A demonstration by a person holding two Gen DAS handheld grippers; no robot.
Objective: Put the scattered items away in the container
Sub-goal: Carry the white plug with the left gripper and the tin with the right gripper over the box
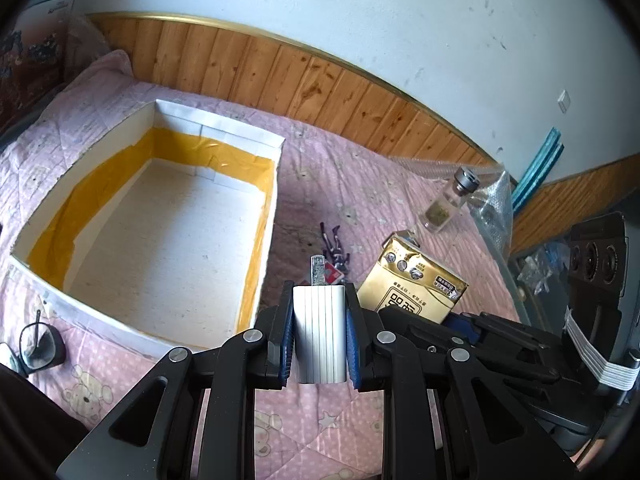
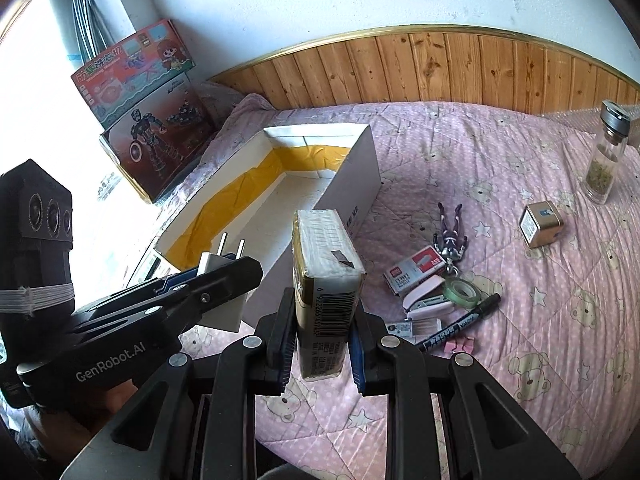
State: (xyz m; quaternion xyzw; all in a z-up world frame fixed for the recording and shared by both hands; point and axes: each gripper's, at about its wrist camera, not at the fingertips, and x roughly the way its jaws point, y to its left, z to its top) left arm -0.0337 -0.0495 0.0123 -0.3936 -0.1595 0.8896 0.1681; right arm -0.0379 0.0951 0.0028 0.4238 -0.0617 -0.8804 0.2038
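Above the pink bed [image 2: 500, 152], left gripper [image 1: 320, 336] jaws clamp a white charger [image 1: 320, 332]; right gripper [image 2: 322, 344] jaws clamp a gold tissue pack [image 2: 324, 280], near the white box [image 2: 356, 176].

white charger [image 1: 319, 332], gold tissue pack [image 2: 320, 280], pink quilt [image 2: 460, 152]

"GenRobot.AI" is printed in white on the left gripper [image 2: 230, 266]; the marker pen [image 2: 460, 326] reads "VANCH".
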